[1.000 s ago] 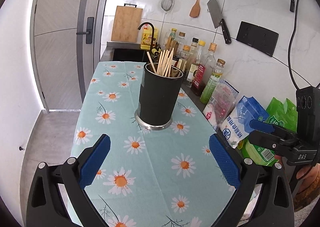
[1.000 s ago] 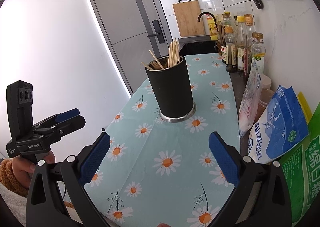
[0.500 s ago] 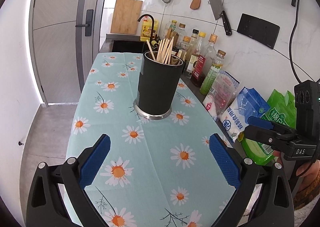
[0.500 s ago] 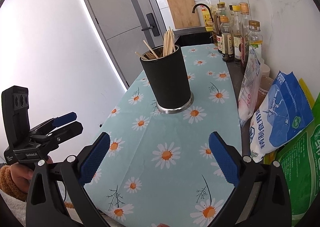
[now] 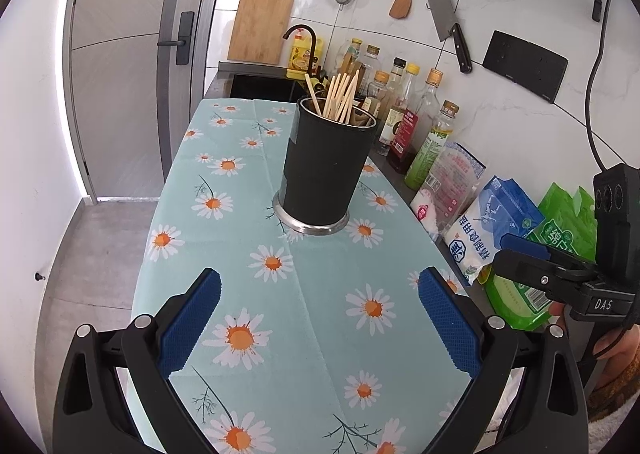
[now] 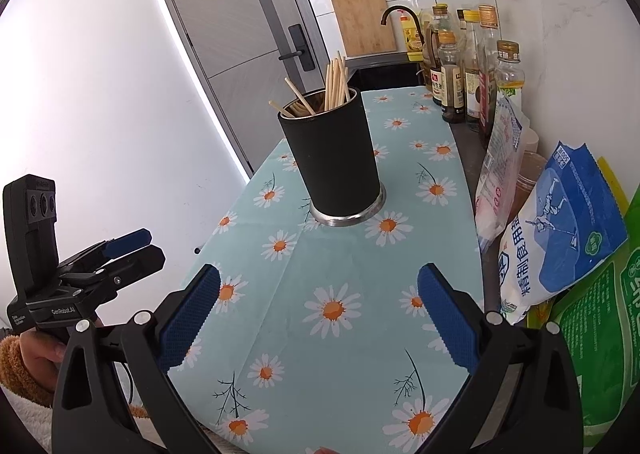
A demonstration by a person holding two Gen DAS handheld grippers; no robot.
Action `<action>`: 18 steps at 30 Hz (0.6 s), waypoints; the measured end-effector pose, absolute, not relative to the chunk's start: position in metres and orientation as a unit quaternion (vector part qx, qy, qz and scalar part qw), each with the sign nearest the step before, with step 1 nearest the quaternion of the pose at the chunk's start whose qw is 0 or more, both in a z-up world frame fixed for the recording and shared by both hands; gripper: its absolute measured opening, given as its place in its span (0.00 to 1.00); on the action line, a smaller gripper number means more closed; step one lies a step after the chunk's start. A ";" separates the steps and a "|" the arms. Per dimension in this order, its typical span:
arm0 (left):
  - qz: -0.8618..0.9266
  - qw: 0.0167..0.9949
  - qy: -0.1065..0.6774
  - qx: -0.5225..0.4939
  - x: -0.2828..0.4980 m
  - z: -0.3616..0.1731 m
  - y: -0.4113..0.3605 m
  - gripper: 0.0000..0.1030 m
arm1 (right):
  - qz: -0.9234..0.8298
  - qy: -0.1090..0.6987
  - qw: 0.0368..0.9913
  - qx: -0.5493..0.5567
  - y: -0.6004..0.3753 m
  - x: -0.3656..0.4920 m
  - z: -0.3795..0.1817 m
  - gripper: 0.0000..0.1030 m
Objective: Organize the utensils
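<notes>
With both hands drawn back from the bench (image 5: 320,334), your left tool (image 5: 318,324) and right tool (image 6: 318,318) gape wide, gripping nothing. Your task looks all but done: the black utensil holder (image 5: 326,169) stands mid-cloth, wooden chopsticks (image 5: 340,97) bunched upright inside, one or two leaning. No loose utensils show on the daisy tablecloth (image 6: 340,274).

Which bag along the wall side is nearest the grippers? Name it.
The green bag, at the near end of the row. The blue-and-white bag sits just beyond it, and the clear pink-printed bag is farther back by the bottles.
</notes>
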State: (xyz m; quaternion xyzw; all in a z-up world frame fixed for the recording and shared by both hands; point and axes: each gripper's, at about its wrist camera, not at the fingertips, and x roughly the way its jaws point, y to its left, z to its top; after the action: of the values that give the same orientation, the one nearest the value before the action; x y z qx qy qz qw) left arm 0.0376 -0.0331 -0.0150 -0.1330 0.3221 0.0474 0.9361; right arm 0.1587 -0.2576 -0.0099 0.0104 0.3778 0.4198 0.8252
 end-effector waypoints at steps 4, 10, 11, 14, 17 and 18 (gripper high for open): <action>0.048 0.935 0.324 -0.139 0.038 -0.016 -0.030 0.94 | 0.420 0.380 0.824 0.005 -0.255 0.159 -0.011 0.95; 0.050 0.934 0.326 -0.139 0.038 -0.018 -0.030 0.94 | 0.419 0.384 0.823 0.005 -0.254 0.159 -0.012 0.95; 0.050 0.933 0.327 -0.139 0.038 -0.018 -0.030 0.94 | 0.419 0.385 0.822 0.005 -0.254 0.158 -0.012 0.95; 0.050 0.933 0.329 -0.138 0.037 -0.019 -0.029 0.94 | 0.419 0.384 0.823 0.003 -0.253 0.158 -0.012 0.95; 0.050 0.932 0.331 -0.139 0.036 -0.020 -0.029 0.94 | 0.421 0.384 0.822 0.006 -0.252 0.158 -0.012 0.95; 0.049 0.932 0.332 -0.139 0.037 -0.021 -0.029 0.94 | 0.421 0.385 0.821 0.007 -0.252 0.158 -0.012 0.95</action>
State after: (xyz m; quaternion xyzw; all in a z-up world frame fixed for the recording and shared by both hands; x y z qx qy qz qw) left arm 0.0365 -0.0291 -0.0208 -0.1393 0.3323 0.0491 0.9315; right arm 0.1581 -0.2525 -0.0124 0.0068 0.3851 0.4209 0.8213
